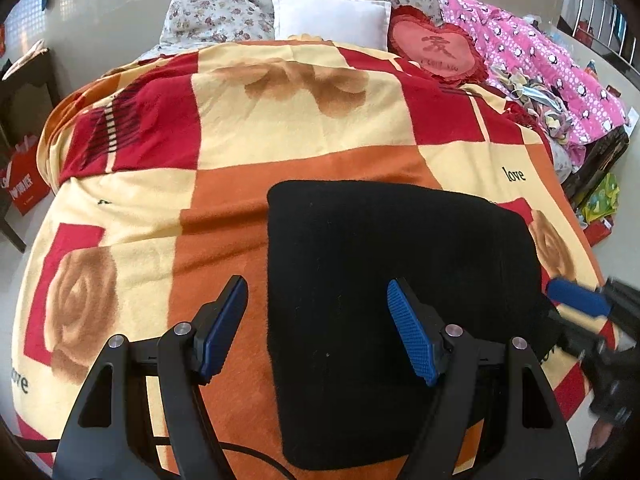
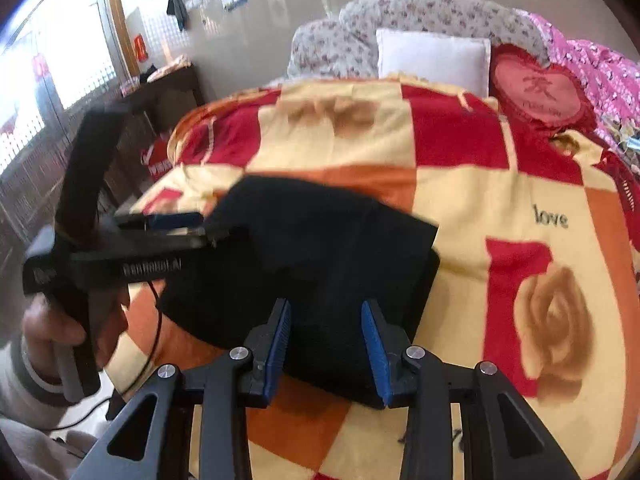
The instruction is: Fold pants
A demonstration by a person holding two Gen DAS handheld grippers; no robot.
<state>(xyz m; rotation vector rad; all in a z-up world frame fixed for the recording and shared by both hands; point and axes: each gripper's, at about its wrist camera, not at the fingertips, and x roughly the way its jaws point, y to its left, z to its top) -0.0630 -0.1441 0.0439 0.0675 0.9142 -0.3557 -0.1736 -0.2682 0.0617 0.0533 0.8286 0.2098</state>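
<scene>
The black pants (image 1: 380, 300) lie folded into a thick rectangle on the checked blanket (image 1: 280, 132); they also show in the right wrist view (image 2: 320, 256). My left gripper (image 1: 318, 292) is open and empty, its jaws wide apart above the pants' left edge. My right gripper (image 2: 326, 312) is open and empty, held just over the pants' near edge. The left gripper shows from the side at the pants' left end in the right wrist view (image 2: 176, 224). The right gripper's blue pad (image 1: 576, 300) shows at the pants' right side in the left wrist view.
A white pillow (image 1: 330, 16), a red heart cushion (image 1: 436, 50) and a pink quilt (image 1: 540, 64) lie at the head of the bed. A dark wooden table (image 2: 160, 92) stands left of the bed. A cable (image 2: 154, 320) hangs off the near edge.
</scene>
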